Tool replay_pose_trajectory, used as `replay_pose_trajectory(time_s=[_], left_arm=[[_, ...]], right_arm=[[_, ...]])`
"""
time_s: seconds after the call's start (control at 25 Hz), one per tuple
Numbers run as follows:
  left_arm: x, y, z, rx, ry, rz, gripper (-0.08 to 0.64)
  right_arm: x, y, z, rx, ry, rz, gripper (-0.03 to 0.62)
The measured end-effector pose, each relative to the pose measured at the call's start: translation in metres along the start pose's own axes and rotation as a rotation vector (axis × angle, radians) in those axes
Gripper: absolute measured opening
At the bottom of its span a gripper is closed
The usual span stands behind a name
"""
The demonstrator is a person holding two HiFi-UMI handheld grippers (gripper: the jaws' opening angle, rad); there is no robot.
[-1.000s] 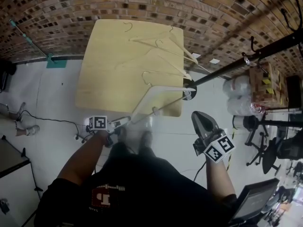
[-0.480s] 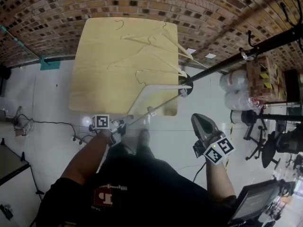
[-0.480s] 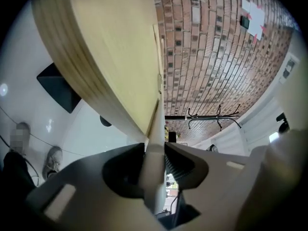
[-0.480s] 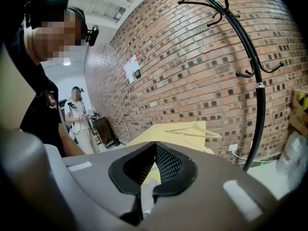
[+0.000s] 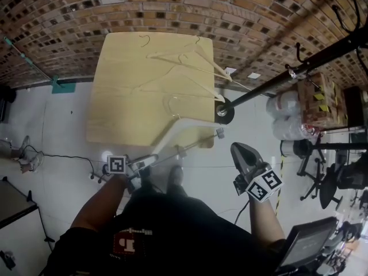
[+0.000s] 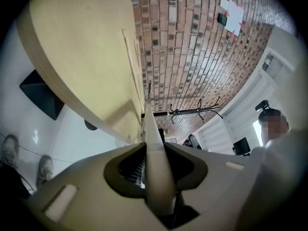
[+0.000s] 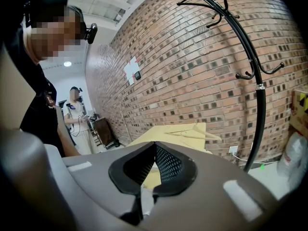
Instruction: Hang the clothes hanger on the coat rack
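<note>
A pale wooden clothes hanger [image 5: 183, 149] hangs over the front edge of the wooden table [image 5: 123, 102]. Its hook points toward the table. My left gripper [image 5: 145, 163] holds its near corner. In the left gripper view the hanger's bar [image 6: 149, 129] runs straight out between the jaws of the left gripper [image 6: 155, 153], which are closing and press on it. My right gripper [image 5: 236, 147] hovers to the right, its jaws [image 7: 155, 146] shut and empty. The black coat rack [image 5: 270, 85] stands right of the table, with its hooks [image 7: 250, 73] high in the right gripper view.
Several more hangers [image 5: 187, 62] lie on the table's far half. The rack's round base [image 5: 224, 111] sits at the table's right corner. Water bottles [image 5: 287, 117], a cardboard box [image 5: 322, 99] and an office chair [image 5: 330, 183] stand at the right. A brick wall lies behind.
The left gripper has closed on the hanger's near corner and lifted it a little, drawing it off the table's front edge. The right gripper has stayed put.
</note>
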State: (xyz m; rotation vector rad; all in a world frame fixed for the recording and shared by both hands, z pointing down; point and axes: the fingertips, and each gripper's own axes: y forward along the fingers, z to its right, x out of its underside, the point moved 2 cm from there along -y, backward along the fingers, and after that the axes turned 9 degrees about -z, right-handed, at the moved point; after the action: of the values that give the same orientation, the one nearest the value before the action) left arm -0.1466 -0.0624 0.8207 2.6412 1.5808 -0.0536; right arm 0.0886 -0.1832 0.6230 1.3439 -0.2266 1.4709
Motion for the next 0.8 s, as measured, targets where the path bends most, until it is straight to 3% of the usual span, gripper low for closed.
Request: replay_pose_trajectory(time_s=[0.24, 0.4, 0.56, 0.8], left_arm=[[-0.007, -0.009, 0.056, 0.083, 0.097, 0.065, 0.112], [-0.017, -0.013, 0.100, 0.048, 0.179, 0.118, 0.112], [-0.040, -0.005, 0.163, -0.005, 0.316, 0.145, 0.112], [-0.085, 0.016, 0.268, -0.016, 0.506, 0.156, 0.111]], right_arm=[[-0.013, -0.002, 0.000, -0.006, -0.020, 0.026, 0.015], [-0.022, -0.014, -0.004, -0.008, -0.025, 0.047, 0.015], [-0.043, -0.034, 0.003, 0.002, -0.043, 0.083, 0.015], [-0.087, -0.072, 0.020, 0.039, -0.078, 0.180, 0.015]])
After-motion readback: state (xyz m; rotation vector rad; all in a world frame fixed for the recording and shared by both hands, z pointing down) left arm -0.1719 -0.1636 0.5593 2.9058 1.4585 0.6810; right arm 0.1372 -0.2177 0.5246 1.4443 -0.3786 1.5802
